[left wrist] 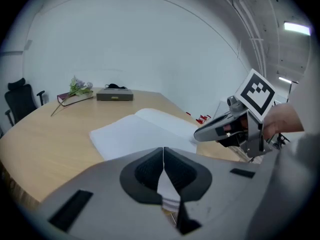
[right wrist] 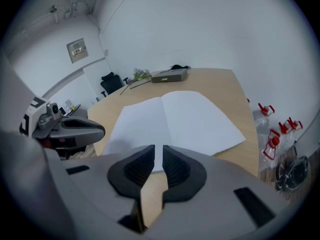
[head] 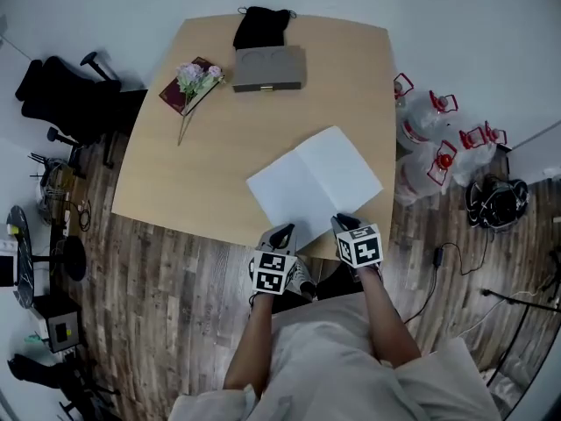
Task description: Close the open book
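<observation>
Open book (head: 316,182): one
Dark red closed book (head: 178,95): one
Flower sprig (head: 198,77): one
Grey box (head: 268,68): one
Black pouch (head: 261,27): one
Tabletop (head: 175,174): one
Office chair (head: 66,99): one
Red-handled jugs (head: 419,117): several, exact count unclear
Grippers: two, left gripper (head: 282,232) and right gripper (head: 344,222)

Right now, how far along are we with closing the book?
Nothing looks done yet: the book lies flat and open on the table, both white pages up. In hand: the left gripper, jaws together, and the right gripper, jaws slightly apart with nothing between them, are at its near edge. Remaining: lift one half over the spine and fold it shut.
</observation>
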Tool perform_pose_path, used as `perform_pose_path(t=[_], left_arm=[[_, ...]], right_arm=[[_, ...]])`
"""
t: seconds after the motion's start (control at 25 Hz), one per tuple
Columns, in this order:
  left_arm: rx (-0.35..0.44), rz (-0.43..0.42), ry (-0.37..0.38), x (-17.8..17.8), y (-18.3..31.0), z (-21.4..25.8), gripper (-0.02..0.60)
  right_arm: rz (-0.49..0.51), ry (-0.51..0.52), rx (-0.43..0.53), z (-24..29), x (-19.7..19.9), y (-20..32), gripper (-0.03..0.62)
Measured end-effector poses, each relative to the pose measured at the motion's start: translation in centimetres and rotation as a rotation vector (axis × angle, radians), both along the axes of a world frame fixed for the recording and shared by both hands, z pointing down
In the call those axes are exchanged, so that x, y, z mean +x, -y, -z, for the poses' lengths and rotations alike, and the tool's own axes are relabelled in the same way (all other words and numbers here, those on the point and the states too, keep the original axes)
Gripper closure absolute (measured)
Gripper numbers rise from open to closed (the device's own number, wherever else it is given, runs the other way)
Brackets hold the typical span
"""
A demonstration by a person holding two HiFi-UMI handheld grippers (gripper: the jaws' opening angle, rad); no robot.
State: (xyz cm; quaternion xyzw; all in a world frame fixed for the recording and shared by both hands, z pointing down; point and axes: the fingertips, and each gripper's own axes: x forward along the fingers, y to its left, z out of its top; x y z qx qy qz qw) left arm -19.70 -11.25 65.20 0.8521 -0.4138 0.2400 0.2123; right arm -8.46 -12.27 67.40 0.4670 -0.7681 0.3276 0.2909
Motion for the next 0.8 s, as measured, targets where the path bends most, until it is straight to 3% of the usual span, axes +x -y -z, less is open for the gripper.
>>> perform_pose_path(t=[0.16,0.36,0.56,0.68,0.8], left_arm=[[-0.011,-0.061,0.011,3.6,0.6,-0.3,0.558],[-0.013,-0.117,0.034,6.7,1.1,-0.3,0.558],[-0.012,-0.108,0.044,7.8,1.8,-0.3,0.558],[-0.019,-0.091,0.059,7.8,2.3,-0.3,0.558],[-0.020,-0.071,0.068,7.8,2.8,-0.3,0.558]], right_arm=[[-0.140,0.106,-0.026,-0.3,4.1,-0.3,0.534],[-0.382,0.422,-0.091,-1.1,7.6,-0.2,0.514],[-0.583,0.756,-0.139,-2.2,9.8,0.3,0.483],[-0.677,0.942,-0.168,-2.8,10.3,1.0,0.462],[-0.735,1.058,-0.195,-3.4,10.7,1.8,0.439]])
